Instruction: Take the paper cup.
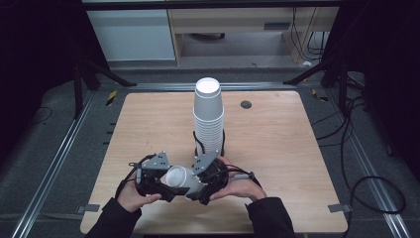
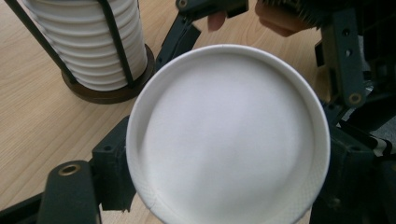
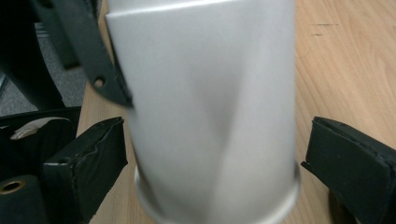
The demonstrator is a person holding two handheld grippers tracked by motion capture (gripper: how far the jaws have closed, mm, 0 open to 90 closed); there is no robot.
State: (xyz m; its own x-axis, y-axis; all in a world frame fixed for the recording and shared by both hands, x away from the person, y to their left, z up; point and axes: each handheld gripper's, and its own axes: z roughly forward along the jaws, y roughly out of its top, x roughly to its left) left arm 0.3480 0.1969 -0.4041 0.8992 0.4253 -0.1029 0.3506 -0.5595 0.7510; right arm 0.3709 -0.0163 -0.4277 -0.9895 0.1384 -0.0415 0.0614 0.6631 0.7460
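Paper cup (image 1: 182, 179) sits between both grippers, lying on its side low over the near-centre of the table (image 1: 277, 148).

Left gripper (image 1: 157, 182): jaws clamped on the cup. In the left gripper view the cup's round white end (image 2: 229, 135) faces the camera head-on, a black jaw block pressed against its edge on each side.

Right gripper (image 1: 200, 187): jaws spread. In the right gripper view the cup wall (image 3: 205, 107) runs up between the two padded jaws; the left pad sits just beside or touching the wall (can't tell which), the right pad stands off with bare wood showing in the gap. So no grip from the right side.

High view: cup's wider end points toward the right gripper, narrower end toward the left. Person's left hand (image 1: 130, 194) and right hand (image 1: 242, 187) come in from the bottom edge, dark sleeves, each wrapped round its gripper. Grey three-cornered plates on top of both grippers tilt toward each other over the cup.

Just beyond the right gripper: stack of white cups (image 1: 208, 115), nested upside down, upright in a holder with thin black vertical rods and a dark round base (image 2: 112, 93). Stack is near the grippers but not touching the held cup.

Farther out: small dark round disc (image 1: 246, 104) on the tabletop near the far edge, right of the stack, well apart from everything else.
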